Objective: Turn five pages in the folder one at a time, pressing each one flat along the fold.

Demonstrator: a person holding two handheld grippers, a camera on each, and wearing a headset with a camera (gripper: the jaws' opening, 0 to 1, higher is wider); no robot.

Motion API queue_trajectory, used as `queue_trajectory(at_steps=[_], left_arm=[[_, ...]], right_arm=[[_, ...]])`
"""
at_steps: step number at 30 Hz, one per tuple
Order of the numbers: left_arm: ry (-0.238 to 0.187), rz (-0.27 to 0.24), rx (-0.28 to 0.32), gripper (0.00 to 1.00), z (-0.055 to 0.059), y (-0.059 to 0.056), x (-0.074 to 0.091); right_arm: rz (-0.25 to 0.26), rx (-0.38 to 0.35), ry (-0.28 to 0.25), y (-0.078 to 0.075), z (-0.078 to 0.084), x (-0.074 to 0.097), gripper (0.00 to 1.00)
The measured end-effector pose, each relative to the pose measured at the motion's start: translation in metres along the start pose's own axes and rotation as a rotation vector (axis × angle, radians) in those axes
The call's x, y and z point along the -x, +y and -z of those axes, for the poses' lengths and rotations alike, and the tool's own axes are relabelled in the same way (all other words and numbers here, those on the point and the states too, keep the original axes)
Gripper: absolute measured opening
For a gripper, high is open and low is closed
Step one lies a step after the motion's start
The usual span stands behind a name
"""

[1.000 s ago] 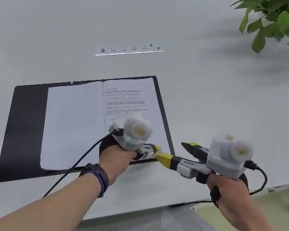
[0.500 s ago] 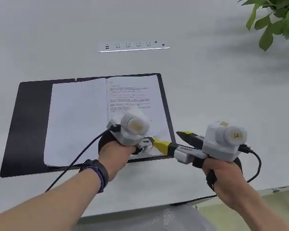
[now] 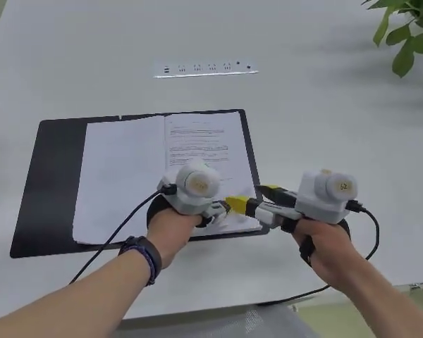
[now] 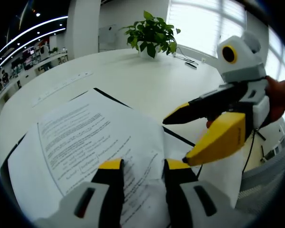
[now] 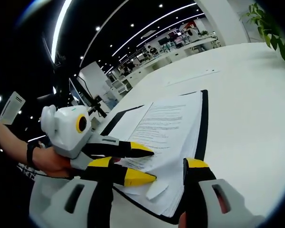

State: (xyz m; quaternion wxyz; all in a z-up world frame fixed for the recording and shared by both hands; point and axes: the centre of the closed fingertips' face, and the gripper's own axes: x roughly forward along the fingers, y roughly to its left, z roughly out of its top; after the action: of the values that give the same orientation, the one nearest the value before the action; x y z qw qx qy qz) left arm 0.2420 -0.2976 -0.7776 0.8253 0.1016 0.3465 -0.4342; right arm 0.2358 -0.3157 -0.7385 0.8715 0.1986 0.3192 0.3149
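Head view looks down on a white table where the black folder lies open and flat. A blank page is on its left side and a printed page is on its right side. The left gripper is at the bottom corner of the printed page, near the folder's right edge. Left gripper view shows its two yellow-tipped jaws a small way apart with the printed page under them. I cannot tell if they touch the paper. The right gripper is just beside the left one, with its tips over the same corner. Right gripper view shows its own jaws spread wide and not gripping anything, and a curled corner of the sheets lifts up a little between them. A power strip sits further back on the table. A green plant is at the far right.
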Motion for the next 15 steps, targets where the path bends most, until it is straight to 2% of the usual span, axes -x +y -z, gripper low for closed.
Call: queue_trajectory(at_steps=[6, 11, 15], left_arm=[[0.0, 0.006, 0.014, 0.36, 0.002, 0.0, 0.004], [0.002, 0.012, 0.047, 0.46, 0.004, -0.001, 0.01], [-0.01, 0.0, 0.08, 0.51, 0.001, -0.001, 0.017]], right_arm=[[-0.027, -0.042, 0.002, -0.002, 0.0, -0.009, 0.53], [-0.028, -0.07, -0.014, -0.002, -0.002, -0.004, 0.47], [-0.03, -0.101, -0.05, -0.002, -0.006, 0.002, 0.4]])
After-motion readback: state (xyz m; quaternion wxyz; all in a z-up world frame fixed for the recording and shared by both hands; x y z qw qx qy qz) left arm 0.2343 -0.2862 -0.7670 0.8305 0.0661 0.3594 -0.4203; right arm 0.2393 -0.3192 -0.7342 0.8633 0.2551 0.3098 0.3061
